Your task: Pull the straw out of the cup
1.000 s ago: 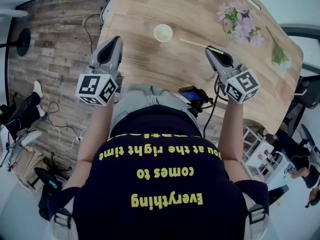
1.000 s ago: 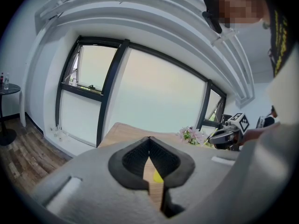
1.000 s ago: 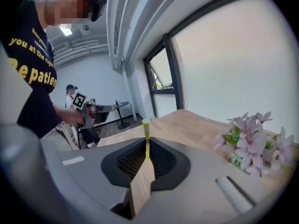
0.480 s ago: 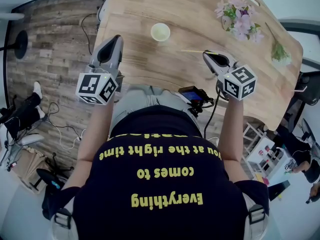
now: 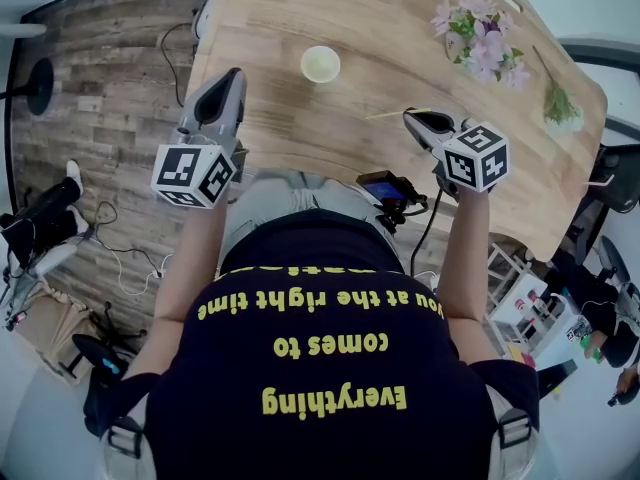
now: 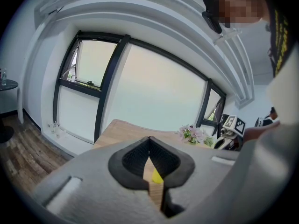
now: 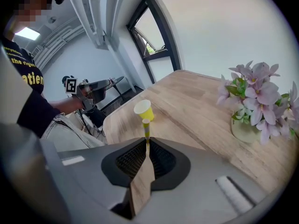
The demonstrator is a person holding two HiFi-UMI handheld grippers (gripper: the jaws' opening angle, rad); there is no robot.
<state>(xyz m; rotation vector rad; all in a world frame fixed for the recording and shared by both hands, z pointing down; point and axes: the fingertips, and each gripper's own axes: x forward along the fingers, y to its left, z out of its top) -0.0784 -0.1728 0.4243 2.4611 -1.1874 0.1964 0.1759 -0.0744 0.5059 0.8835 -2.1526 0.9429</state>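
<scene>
A small yellow paper cup (image 5: 321,64) stands upright on the wooden table (image 5: 290,133), with no straw in it. The yellow straw (image 5: 390,114) is clamped in my right gripper (image 5: 415,118), which hangs low over the table's near right part, and it points left at a shallow slant. In the right gripper view the straw (image 7: 146,127) sticks out between the shut jaws (image 7: 146,143) toward the cup (image 7: 144,110). My left gripper (image 5: 232,76) hovers at the table's left edge, jaws closed and holding nothing. Its view shows the closed tips (image 6: 149,139) with the cup (image 6: 157,175) behind them.
A vase of pink flowers (image 5: 480,38) stands at the table's far right, seen close in the right gripper view (image 7: 254,97). A green sprig (image 5: 558,108) lies near the right edge. A black device with a screen (image 5: 385,188) hangs at the person's waist.
My right gripper has sunk toward the table and tipped downward, carrying the straw, which now lies flatter and lower. The left gripper and the cup have stayed put.
</scene>
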